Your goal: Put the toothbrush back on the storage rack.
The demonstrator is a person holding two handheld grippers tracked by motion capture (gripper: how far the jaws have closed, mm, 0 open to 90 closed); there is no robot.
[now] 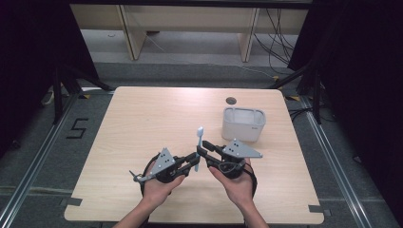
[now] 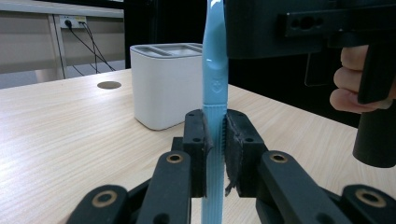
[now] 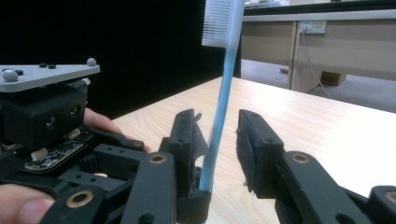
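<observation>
A light-blue toothbrush [image 1: 199,142] stands upright over the table's front middle, its white bristle head on top. My left gripper [image 1: 194,161] is shut on the lower handle; in the left gripper view both pads clamp the toothbrush [image 2: 215,70] inside the left gripper [image 2: 215,135]. My right gripper [image 1: 200,149] reaches in from the right, jaws on either side of the handle. In the right gripper view the toothbrush [image 3: 223,98] leans against one pad of the right gripper [image 3: 217,135], and a gap shows at the other pad.
A white holder [image 1: 242,128] with compartments stands on the table to the right and behind the grippers, also seen as the white holder [image 2: 163,88] past the brush. A round cable hole [image 1: 231,100] lies behind it. The wooden table [image 1: 142,123] spreads bare to the left.
</observation>
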